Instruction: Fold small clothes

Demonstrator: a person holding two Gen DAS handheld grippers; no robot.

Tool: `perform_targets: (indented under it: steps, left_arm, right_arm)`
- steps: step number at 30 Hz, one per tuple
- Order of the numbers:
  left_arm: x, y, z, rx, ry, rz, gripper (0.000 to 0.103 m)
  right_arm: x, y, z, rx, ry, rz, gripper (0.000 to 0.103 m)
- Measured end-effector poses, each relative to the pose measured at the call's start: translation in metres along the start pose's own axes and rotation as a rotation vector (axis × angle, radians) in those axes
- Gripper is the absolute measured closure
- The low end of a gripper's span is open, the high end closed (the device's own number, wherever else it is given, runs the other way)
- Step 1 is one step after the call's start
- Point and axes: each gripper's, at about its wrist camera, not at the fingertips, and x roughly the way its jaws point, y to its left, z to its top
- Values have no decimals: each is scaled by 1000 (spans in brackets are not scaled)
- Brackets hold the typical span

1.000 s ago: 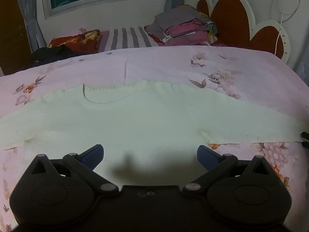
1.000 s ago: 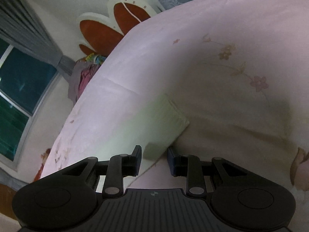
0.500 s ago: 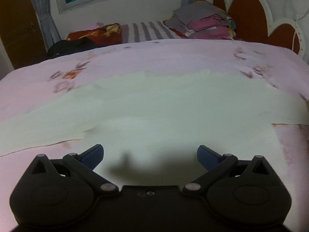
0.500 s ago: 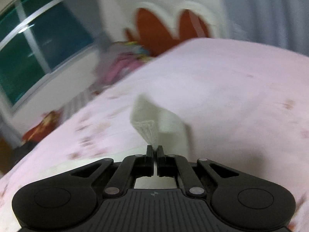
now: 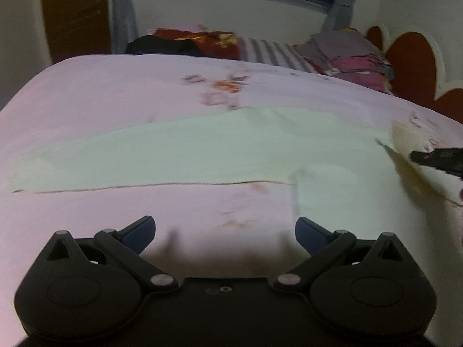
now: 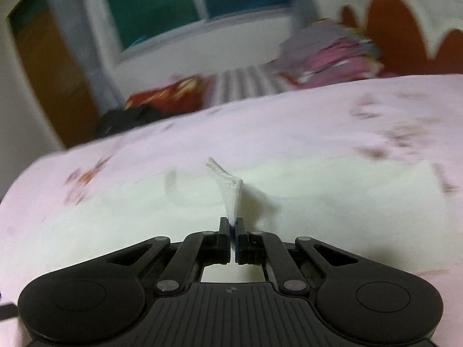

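My right jaws [image 6: 232, 225] pinch only the sleeve [image 6: 228, 190] tip; it may slip. Left jaws [image 5: 225, 232] gape empty.

No readable text or labels anywhere.

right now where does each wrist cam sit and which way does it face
Left wrist: behind the open left gripper, tilted down over the pink bedspread and cream garment; the right gripper's tip enters at right.
Right wrist: behind the right gripper, shut on a pinched fold of the garment, facing the window.
Shared: garment, bedspread, window, folded clothes pile, red headboard.
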Motion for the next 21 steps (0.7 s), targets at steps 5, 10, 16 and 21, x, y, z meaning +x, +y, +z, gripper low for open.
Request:
perform_targets:
  steps: [5,10,16,21]
  left_arm:
    - [-1,24,-1,-57,9,-11,1]
    - [4,11,9,-52,-11,-69,1]
    - [45,-51,29,-86,26,-279,26]
    - [94,-111,35,-113,98,-398,48]
  right_arm:
    - [50,33,-15,-57,94,53,101]
    - [48,52,-23,-206,34,7,22]
    - [10,2,-26,-91,33,28,73]
    - [-22,-74,-36,59,58,-67,77]
